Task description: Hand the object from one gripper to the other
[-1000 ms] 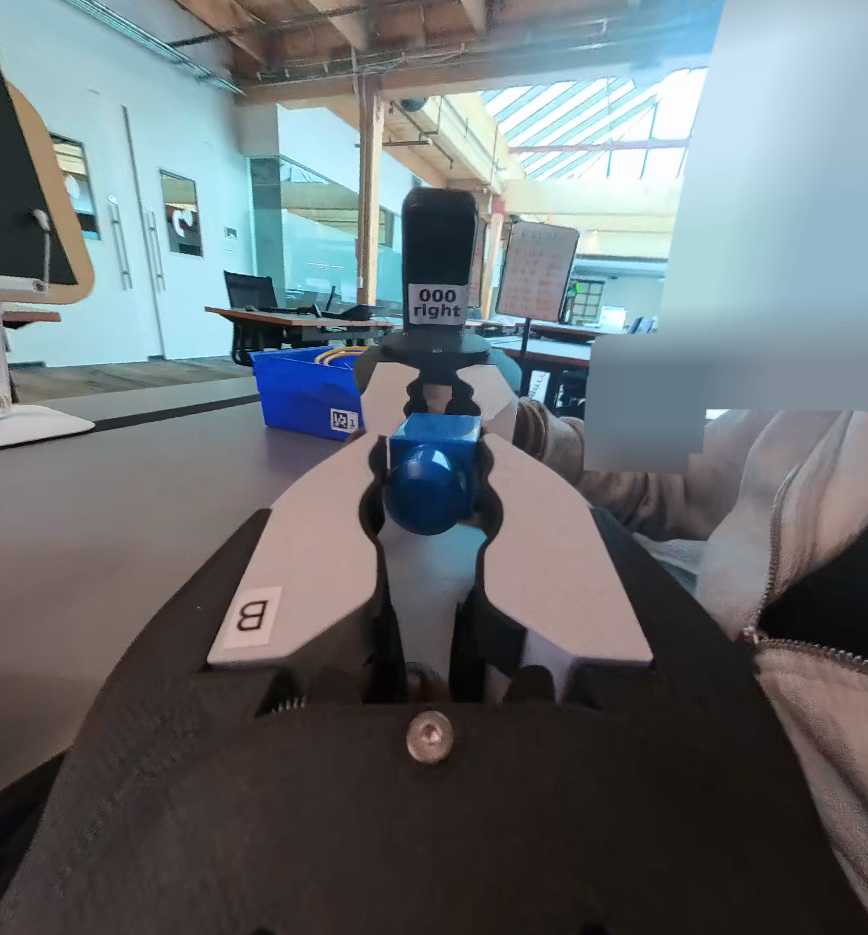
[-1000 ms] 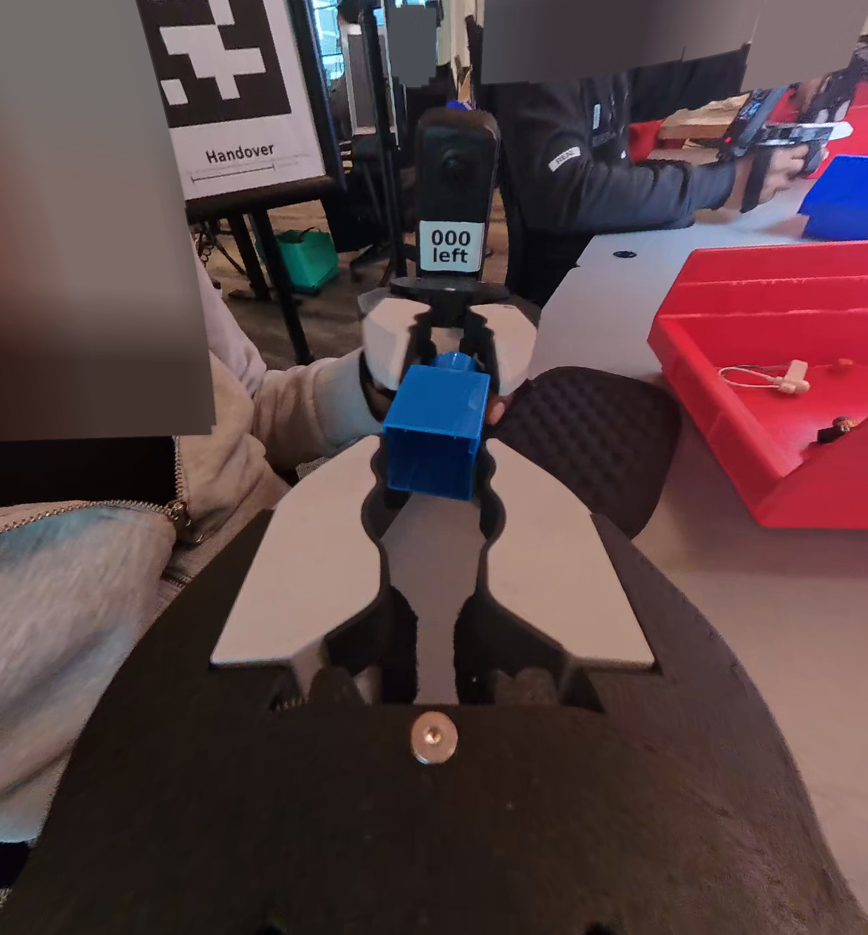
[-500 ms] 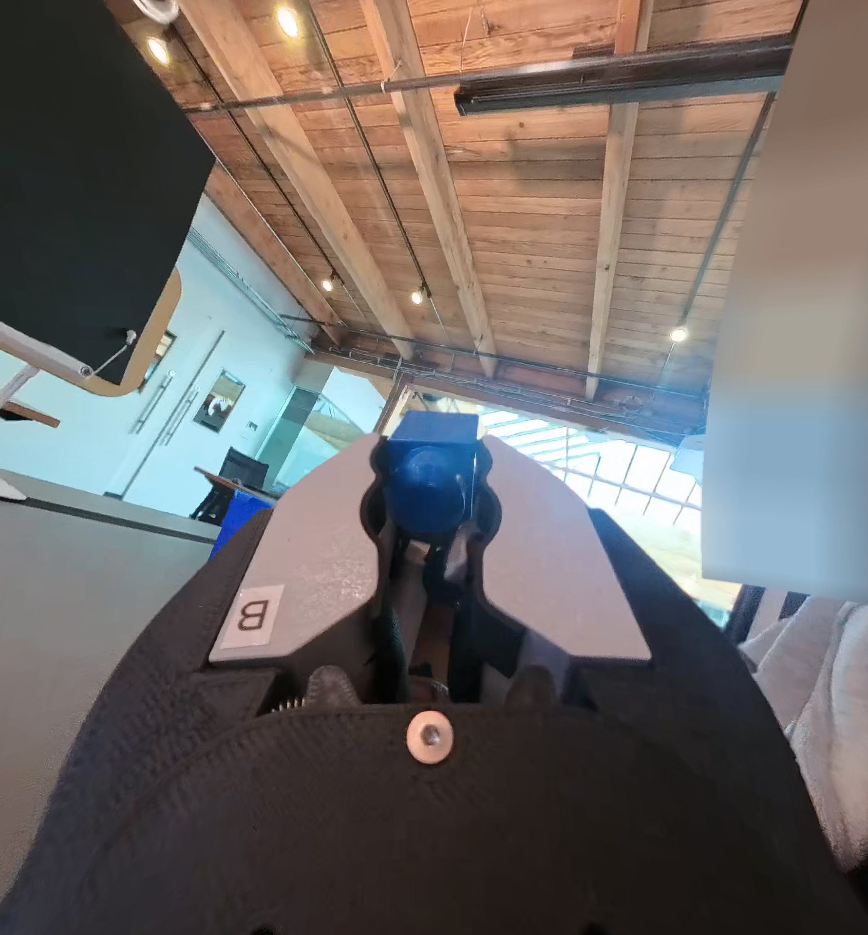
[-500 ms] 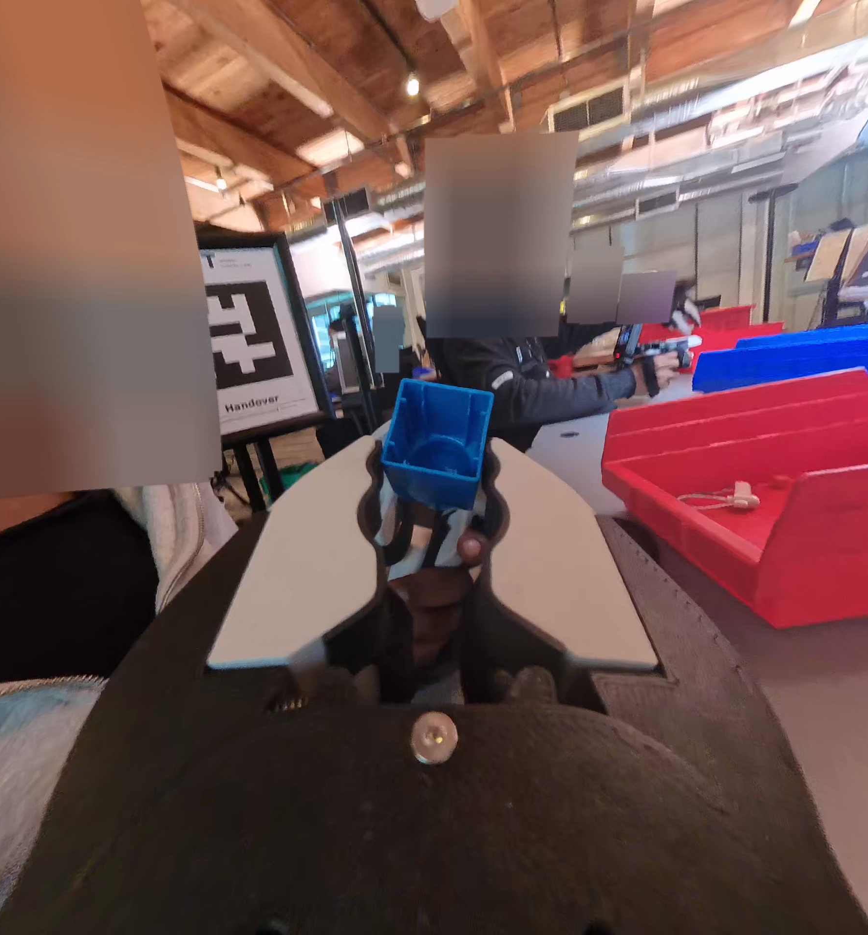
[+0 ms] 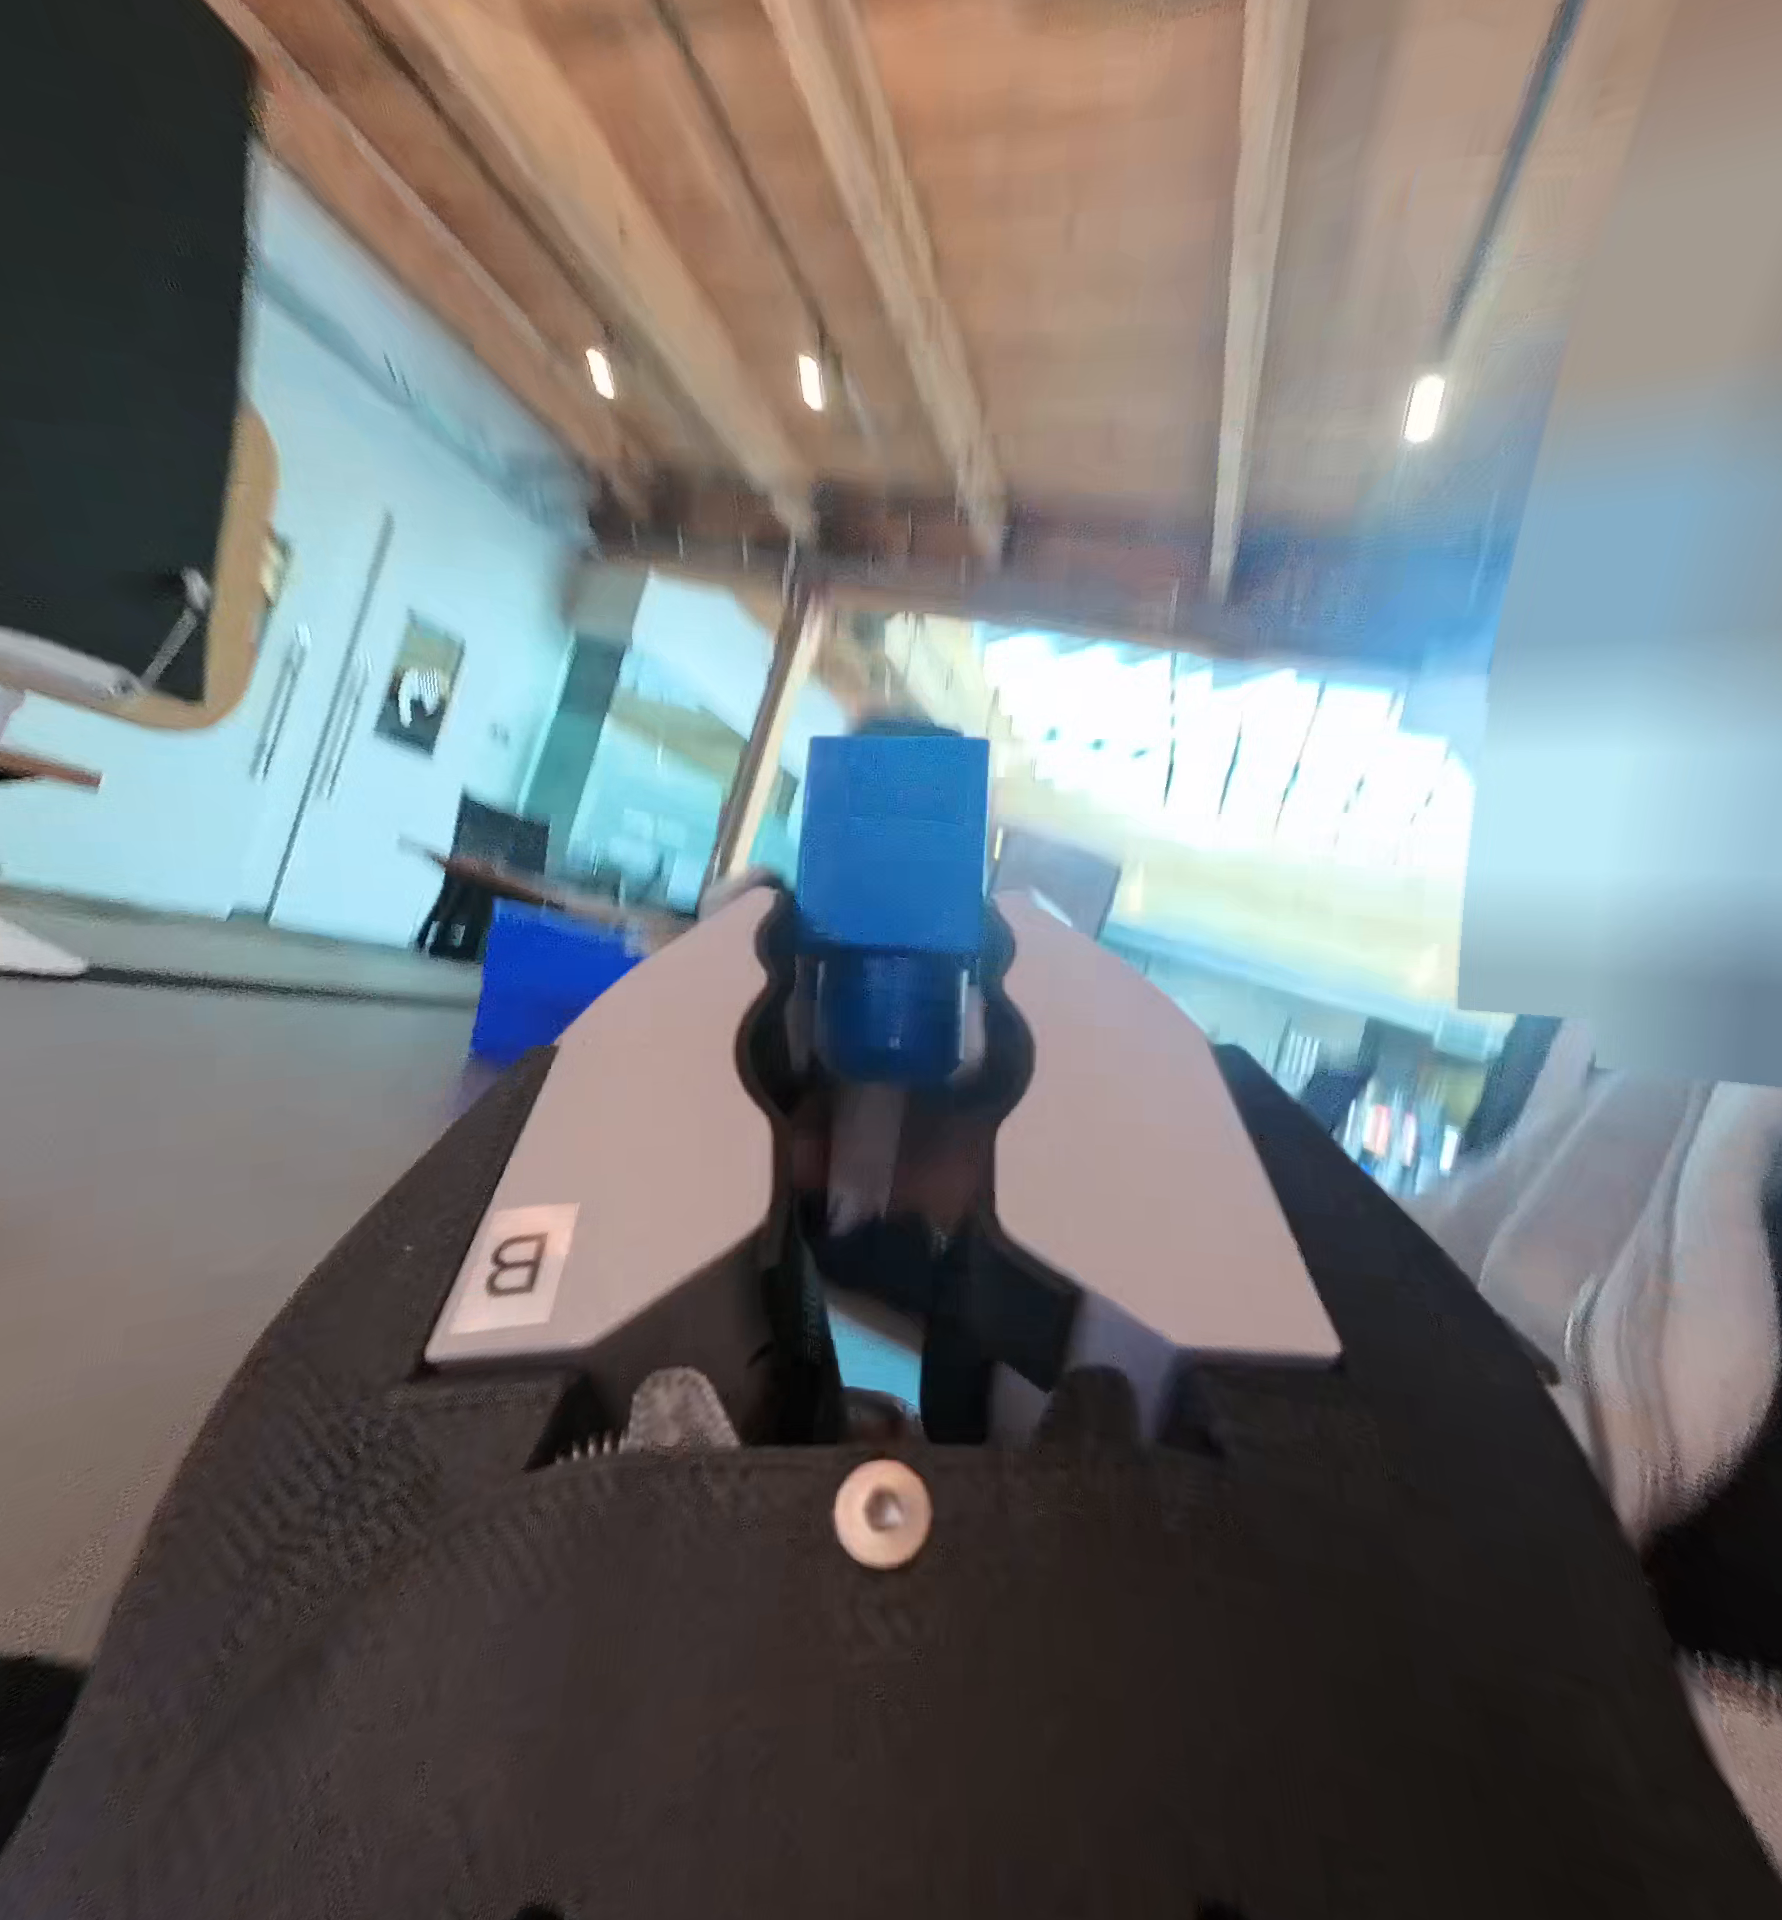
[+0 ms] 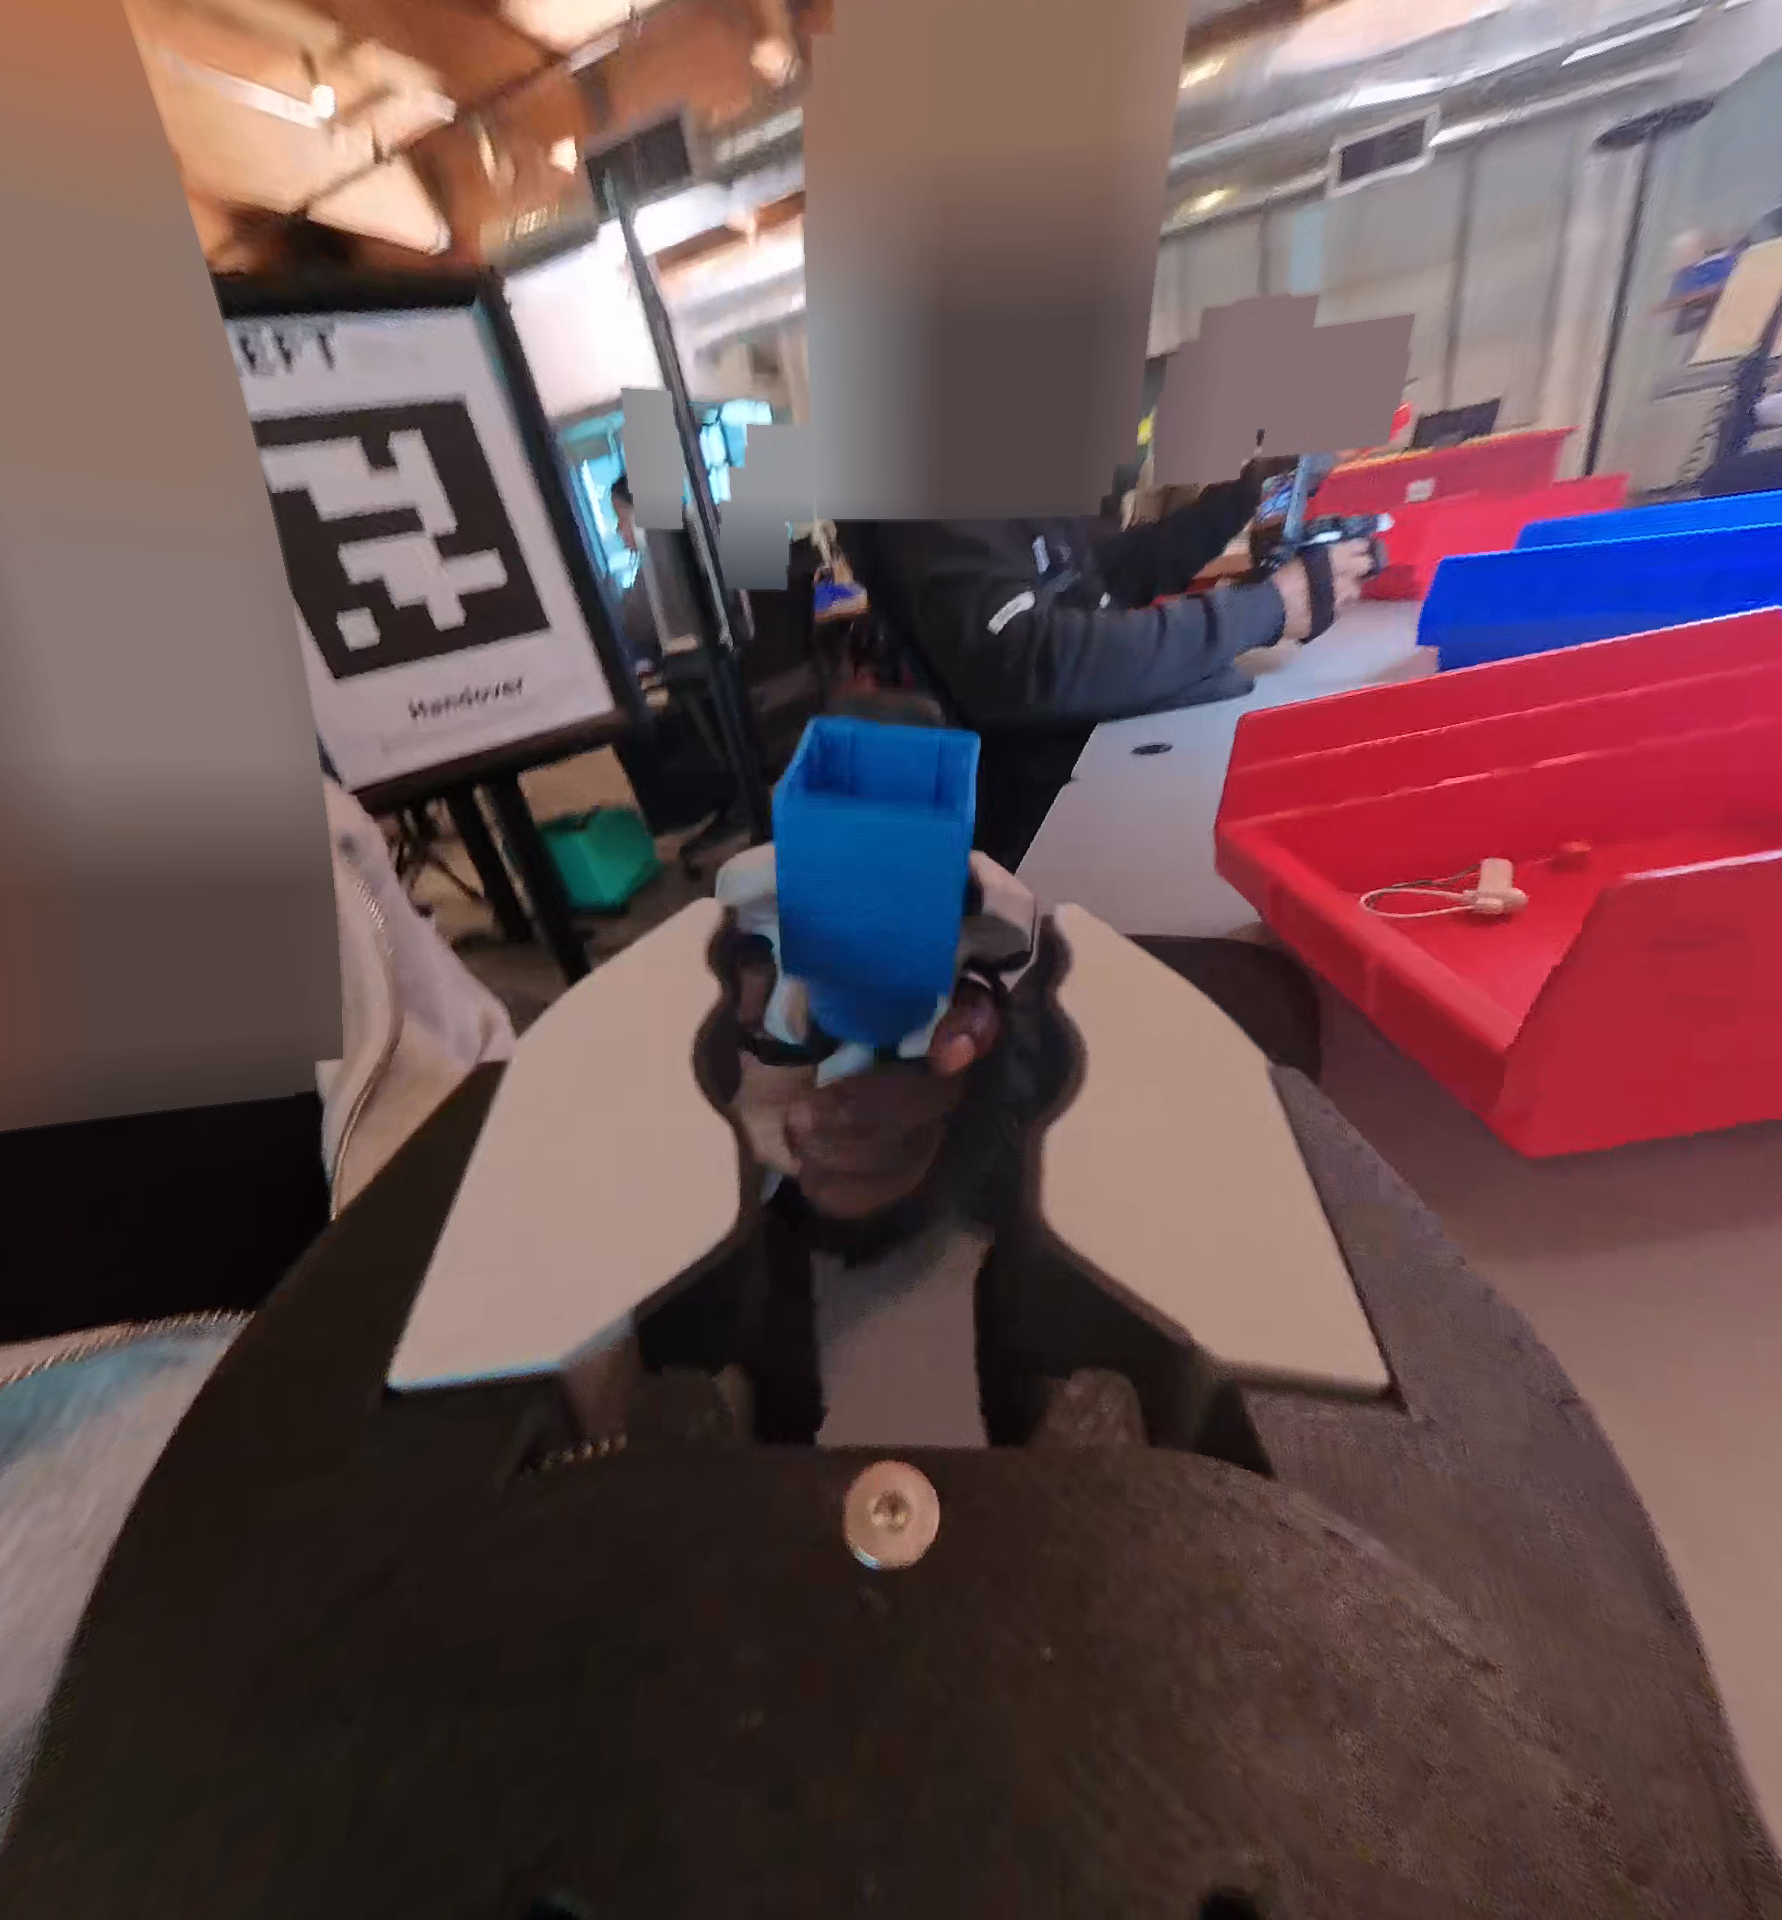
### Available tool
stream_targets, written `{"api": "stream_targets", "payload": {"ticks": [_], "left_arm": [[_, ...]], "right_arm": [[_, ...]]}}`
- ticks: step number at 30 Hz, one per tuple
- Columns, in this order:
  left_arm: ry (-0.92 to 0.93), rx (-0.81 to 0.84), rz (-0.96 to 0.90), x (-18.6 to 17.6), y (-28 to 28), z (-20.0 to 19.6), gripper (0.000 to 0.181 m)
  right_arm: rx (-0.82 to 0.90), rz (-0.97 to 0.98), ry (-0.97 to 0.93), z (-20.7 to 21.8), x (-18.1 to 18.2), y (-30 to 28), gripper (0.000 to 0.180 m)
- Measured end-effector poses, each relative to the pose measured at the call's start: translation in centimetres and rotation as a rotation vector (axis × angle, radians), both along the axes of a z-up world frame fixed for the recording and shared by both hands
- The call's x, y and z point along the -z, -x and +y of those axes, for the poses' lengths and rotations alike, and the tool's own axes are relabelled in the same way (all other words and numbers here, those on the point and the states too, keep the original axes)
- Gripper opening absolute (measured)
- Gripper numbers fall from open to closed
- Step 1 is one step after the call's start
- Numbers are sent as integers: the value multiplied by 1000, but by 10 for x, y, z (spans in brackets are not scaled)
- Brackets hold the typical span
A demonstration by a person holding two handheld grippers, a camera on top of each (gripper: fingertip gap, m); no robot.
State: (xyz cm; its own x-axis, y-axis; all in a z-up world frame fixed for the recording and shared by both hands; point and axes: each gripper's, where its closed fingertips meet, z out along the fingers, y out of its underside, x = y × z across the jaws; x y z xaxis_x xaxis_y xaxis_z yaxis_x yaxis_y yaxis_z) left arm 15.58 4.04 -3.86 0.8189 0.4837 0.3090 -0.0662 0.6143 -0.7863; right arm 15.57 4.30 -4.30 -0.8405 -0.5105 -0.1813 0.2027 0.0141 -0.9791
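The blue object [image 5: 892,862] is a square open cup on a round stub. My left gripper [image 5: 887,940] is shut on the round stub and holds it up off the table with the square end on top. In the right wrist view the object [image 6: 871,883] stands between the tips of my right gripper [image 6: 887,914], whose jaws stand apart and clear of its sides. The left gripper's white fingertips [image 6: 1001,920] clamp it from the far side, with a hand behind them.
A red bin [image 6: 1489,997] holding a small corded item sits on the grey table at right, with blue bins [image 6: 1635,592] behind. A marker sign on an easel [image 6: 399,540] and a person in a dark jacket [image 6: 1074,623] stand beyond. A blue bin [image 5: 544,987] is far left.
My right gripper has opened and let go of the square end. Both grippers tilted up and have come partly back down. The left gripper still grips the round end.
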Motion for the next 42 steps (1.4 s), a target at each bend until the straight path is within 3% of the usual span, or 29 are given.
{"api": "stream_targets", "payload": {"ticks": [2, 5, 6, 9, 12, 13, 15, 18, 22, 25, 27, 30, 33, 34, 35, 37, 40, 42], "left_arm": [[-156, 5, -16, -2, 4, -7, 33], [-185, 14, -28, 2, 7, -2, 33], [-177, 25, -34, 2, 6, 0, 34], [-74, 37, -40, 5, 4, 4, 35], [38, 79, -57, 7, -1, 8, 55], [78, 101, -61, 8, -3, 10, 54], [124, 88, -54, 8, -5, 11, 36], [37, 13, -4, -2, -3, 4, 36], [-220, -32, 18, -13, -1, -16, 36], [-254, -49, 22, -12, 0, -18, 36], [-265, -12, 12, -12, -1, -14, 36], [-183, 16, 2, -9, -2, -9, 36], [-70, 89, -19, -6, -7, -5, 51], [-22, 117, -31, -4, -9, -3, 50], [21, 120, -44, -1, -9, -3, 37], [74, 94, -29, -1, -10, -3, 36], [-85, 20, 40, -15, -10, -13, 36], [-312, -60, 94, -23, -11, -33, 36]], "right_arm": [[16, -64, 12, -4, 2, 2, 58], [-6, -138, 24, -6, 3, 0, 44], [-9, -142, 36, -5, 2, 1, 34], [-29, -81, -1, -1, 4, -1, 34], [-58, 38, -79, 2, 13, -8, 34], [-67, 75, -110, 2, 17, -11, 34], [-83, 120, -143, 2, 23, -16, 34], [-68, 79, -100, -2, 18, -17, 34], [-15, 13, -78, -11, 22, -11, 65], [-56, -44, -68, -13, 22, -18, 55], [-59, -48, -49, -12, 21, -19, 28], [-75, -13, -90, -7, 22, -17, 28], [-97, 72, -159, 0, 28, -16, 28], [-105, 98, -187, 1, 31, -17, 28], [-117, 115, -203, 3, 32, -18, 28], [-125, 125, -221, 5, 33, -19, 28], [-93, 73, -128, 2, 18, -16, 28], [-26, -27, 9, -1, 0, -7, 50]]}}
